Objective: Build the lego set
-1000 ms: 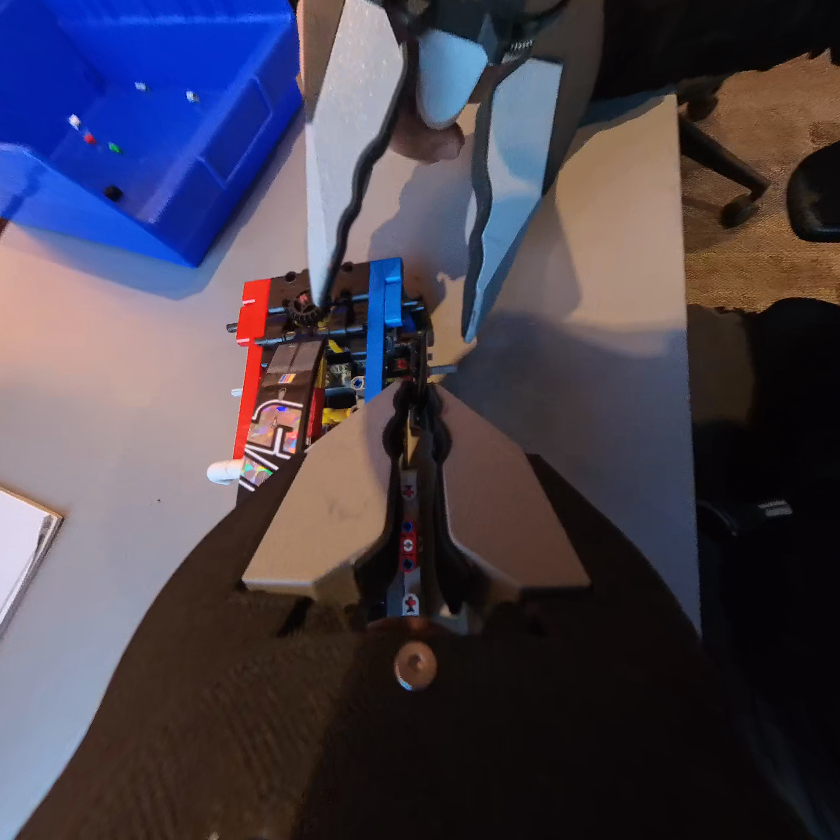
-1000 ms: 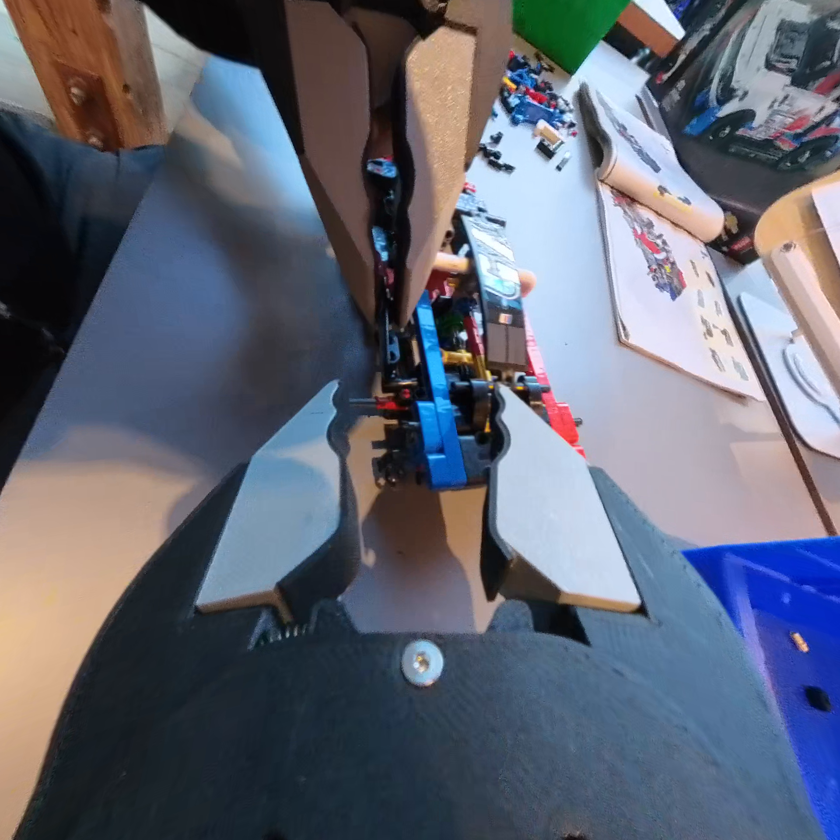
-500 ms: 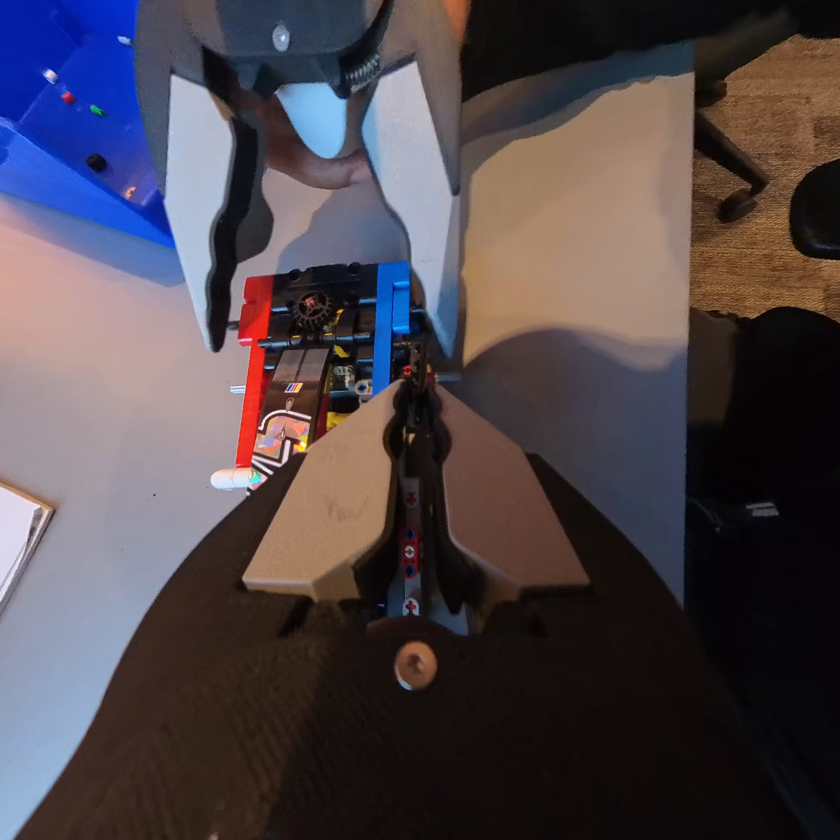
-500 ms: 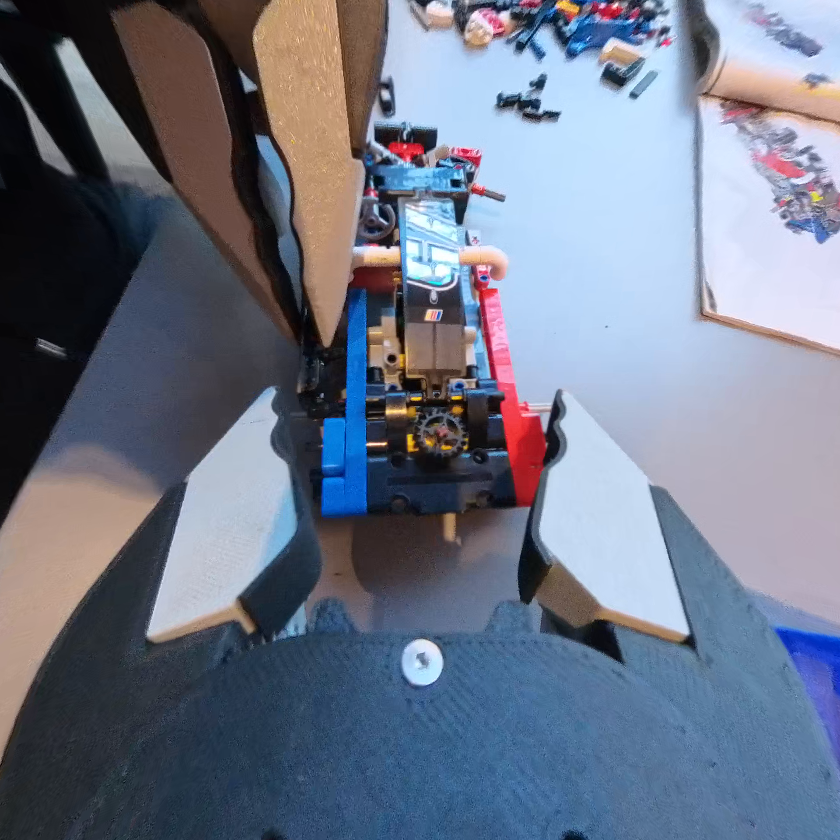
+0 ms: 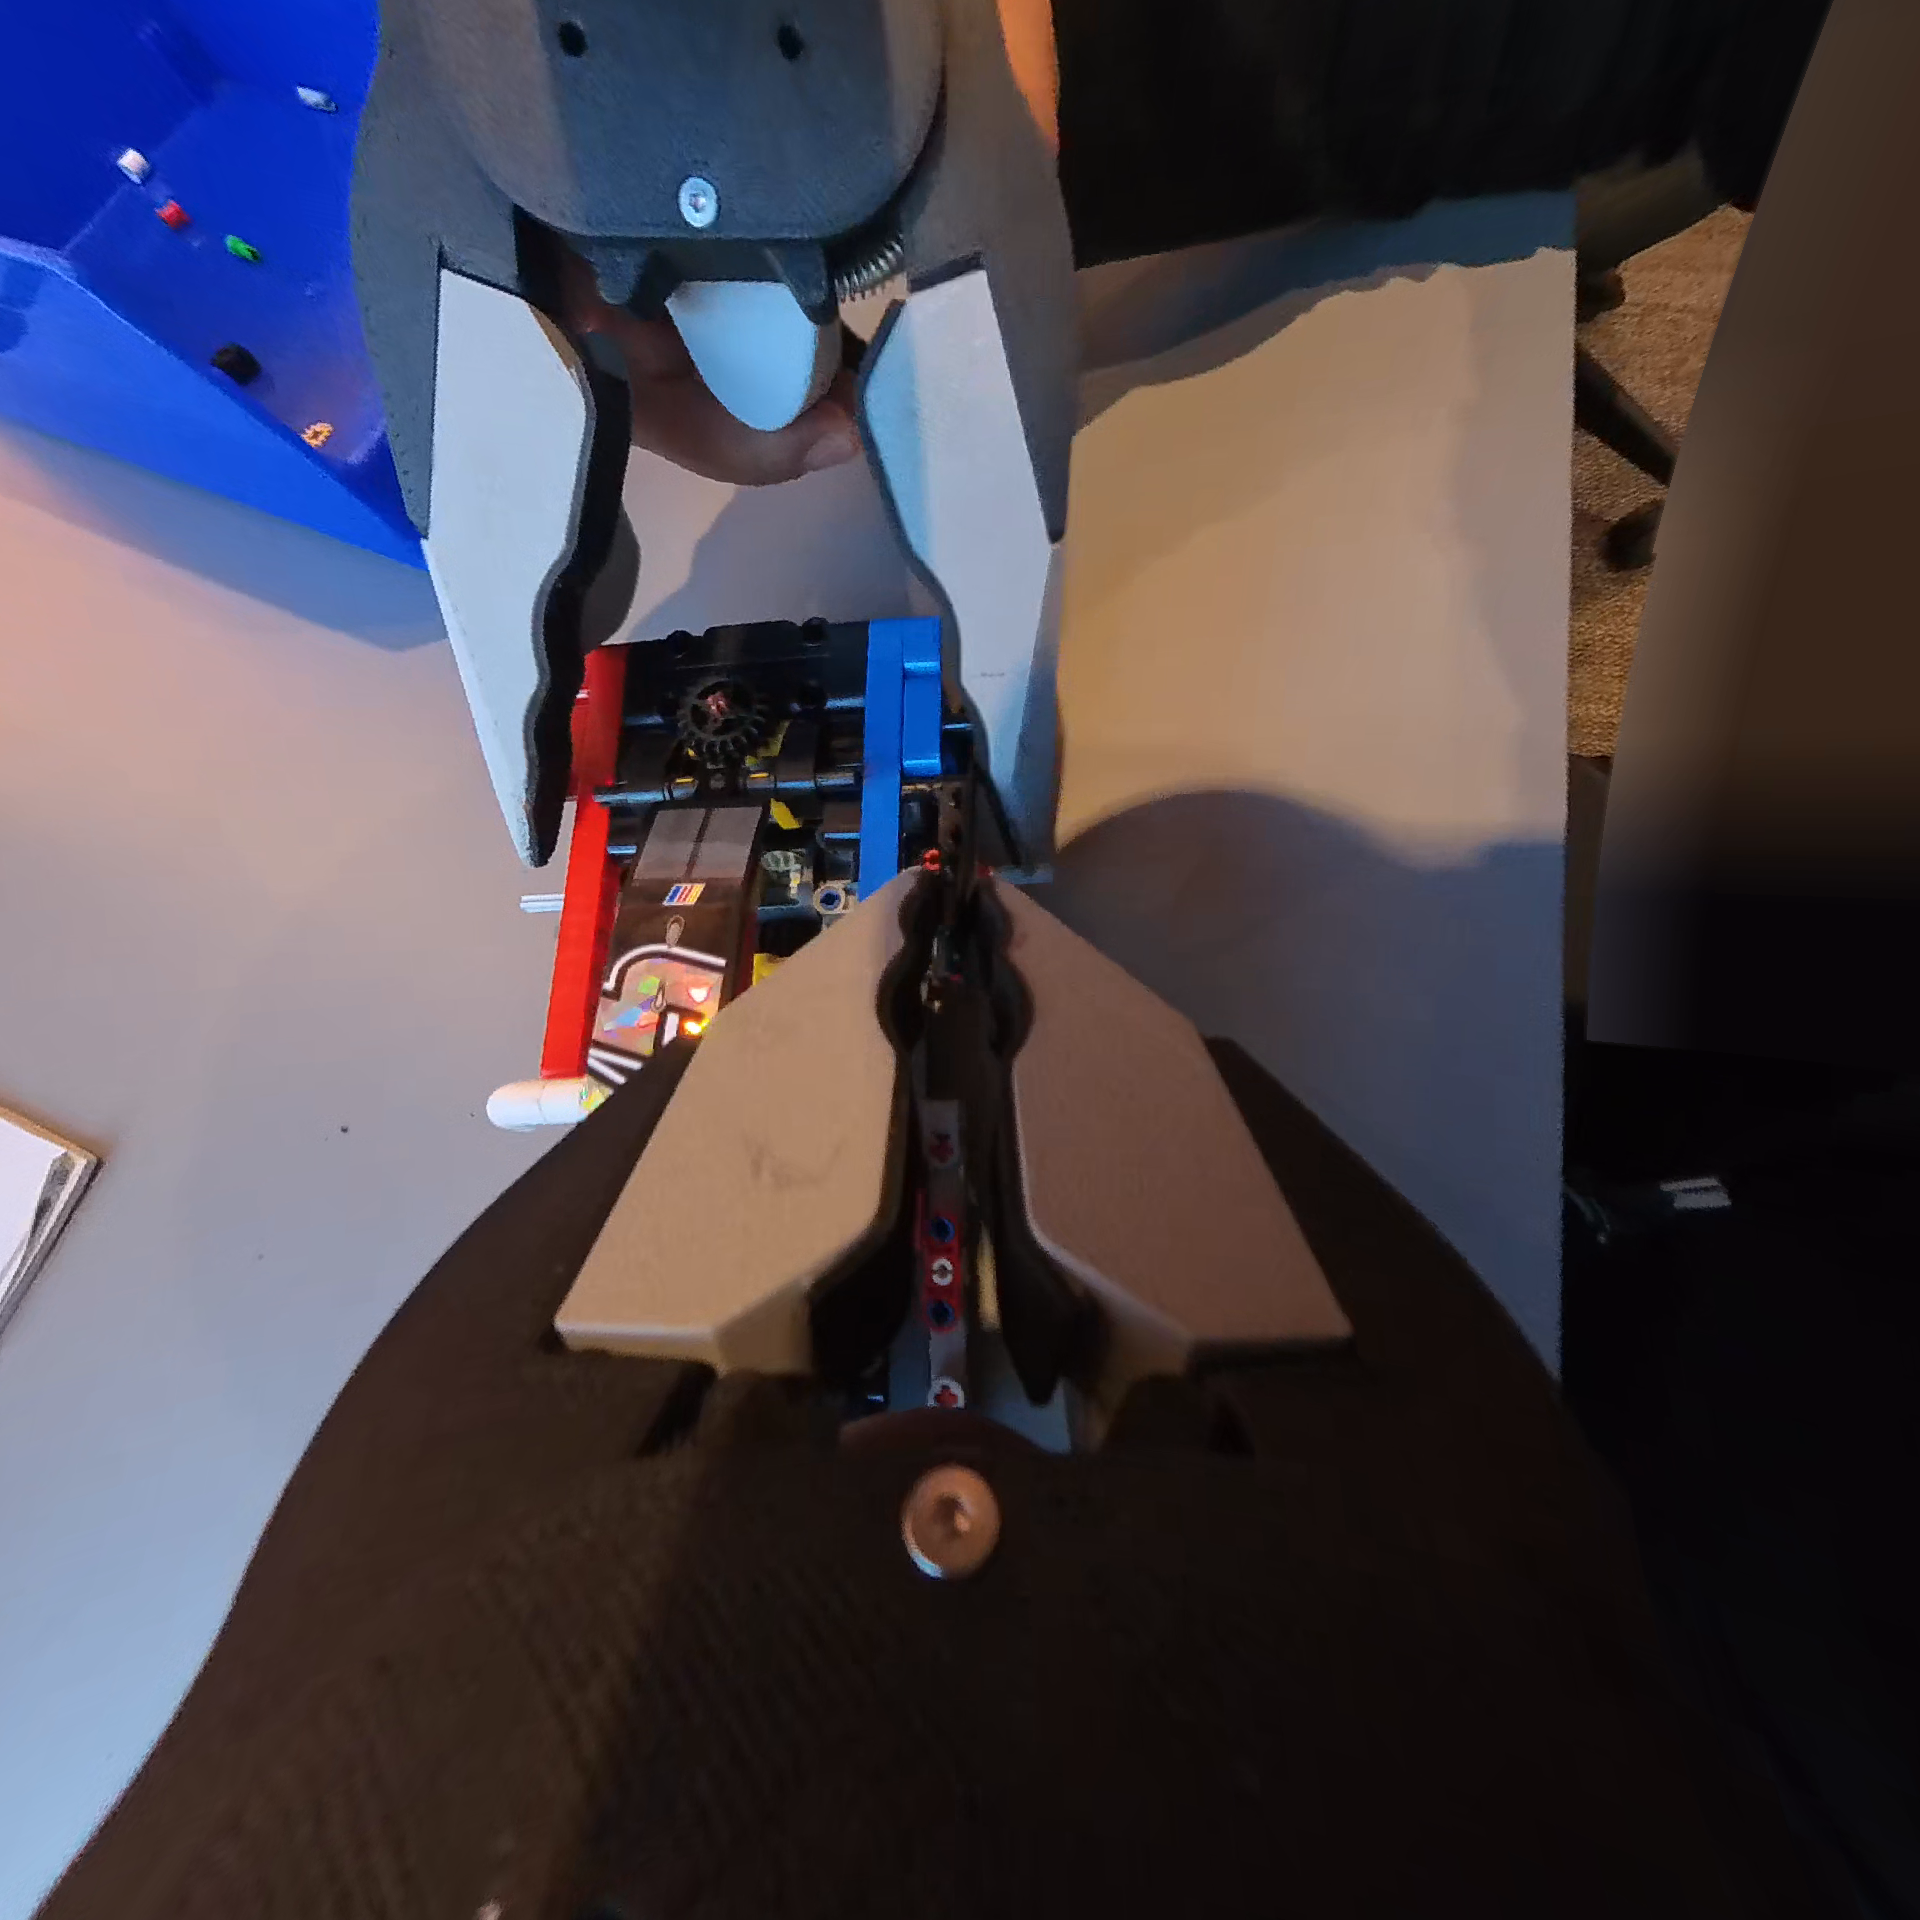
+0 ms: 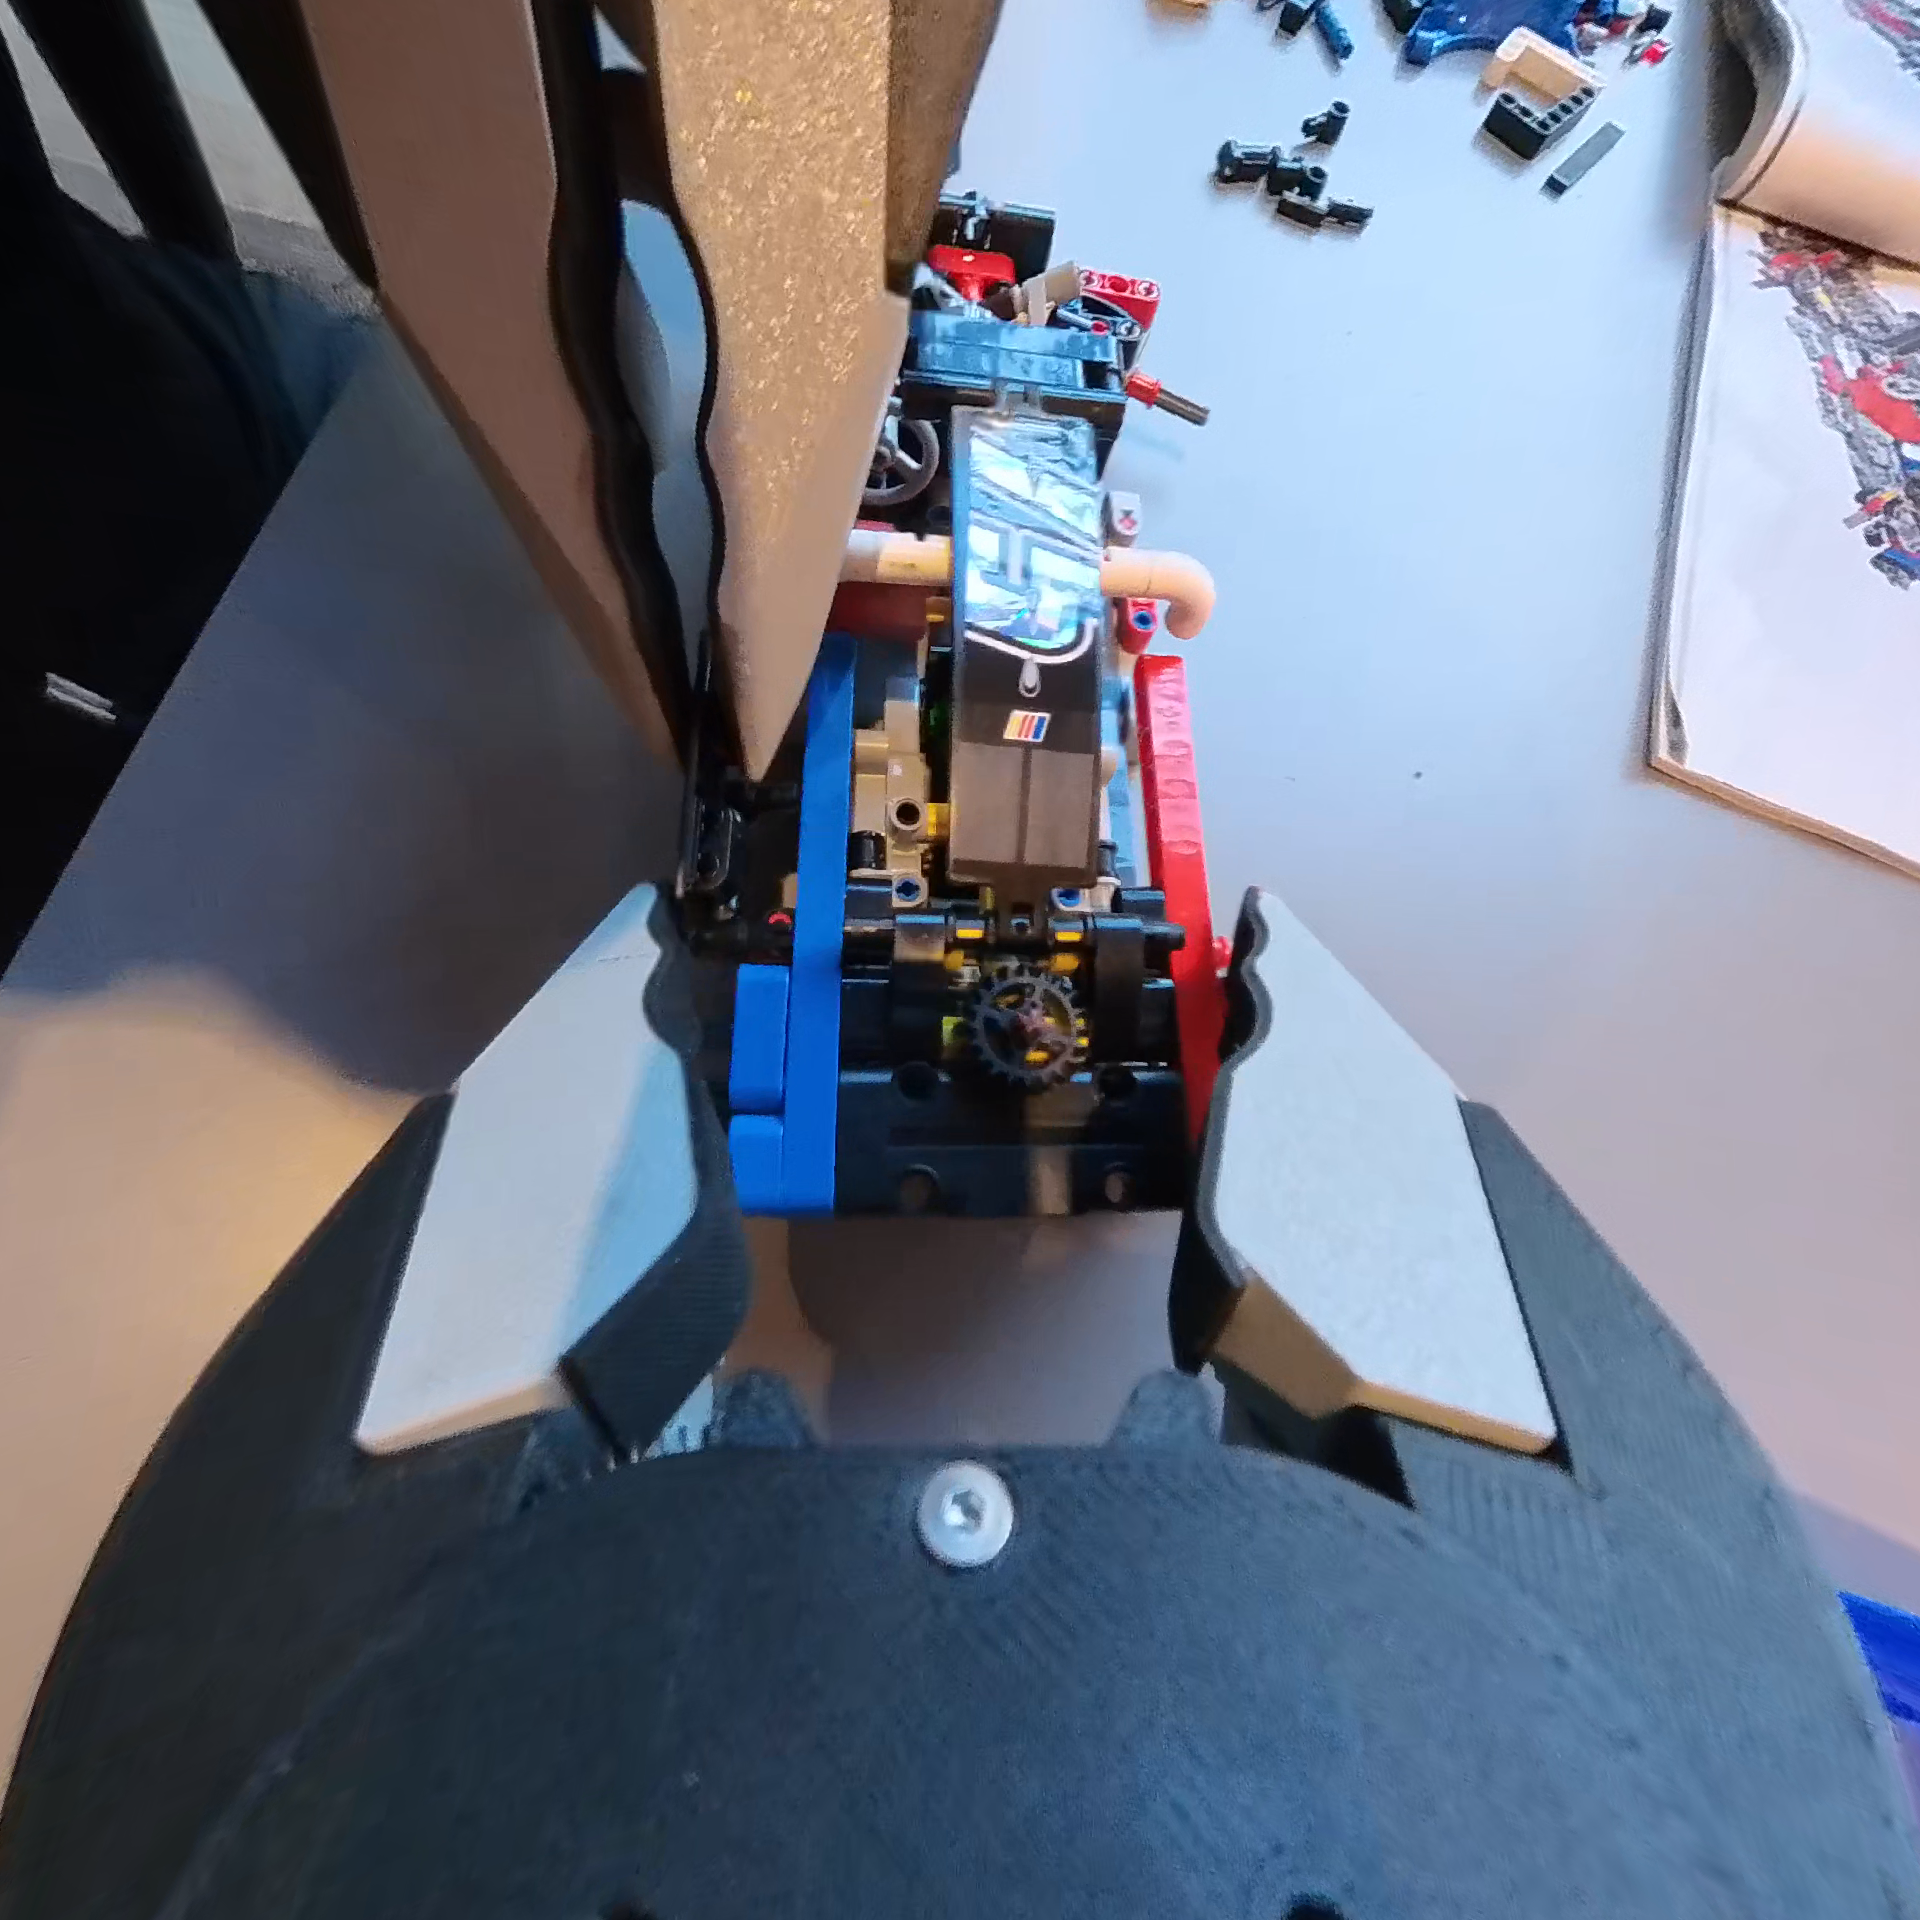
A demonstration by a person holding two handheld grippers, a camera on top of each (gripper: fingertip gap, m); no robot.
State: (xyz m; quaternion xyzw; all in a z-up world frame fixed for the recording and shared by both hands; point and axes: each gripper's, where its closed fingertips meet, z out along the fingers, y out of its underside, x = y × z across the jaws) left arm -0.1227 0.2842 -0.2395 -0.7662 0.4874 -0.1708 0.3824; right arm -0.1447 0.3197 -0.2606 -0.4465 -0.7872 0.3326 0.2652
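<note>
**Bracing the chassis for a side beam**

Half-built lego car (image 6: 997,935) lying on the grey table (image 5: 1299,623), near its edge, gear end toward the right gripper (image 6: 951,1049). Right jaws spread wide, straddling that end: one finger just beside the blue side beam (image 6: 816,914), the other touching or nearly touching the red side beam (image 6: 1174,821). Probably placed so to steady the model from both flanks; whether pressure is applied cannot be told.

Left gripper (image 5: 951,904) pressed together, pinching a thin black liftarm (image 5: 940,1226) edge-on between its fingers, tip set against the blue flank. Held lengthwise, presumably to line pins up with the holes there and push sideways against the right-hand brace.

Risk, as a judgement: sideways push skidding the model off toward the table edge if the straddle stays loose.

Blue parts bin (image 5: 156,312) behind, loose pieces (image 6: 1299,177) and open instruction booklet (image 6: 1808,520) well apart.
</note>
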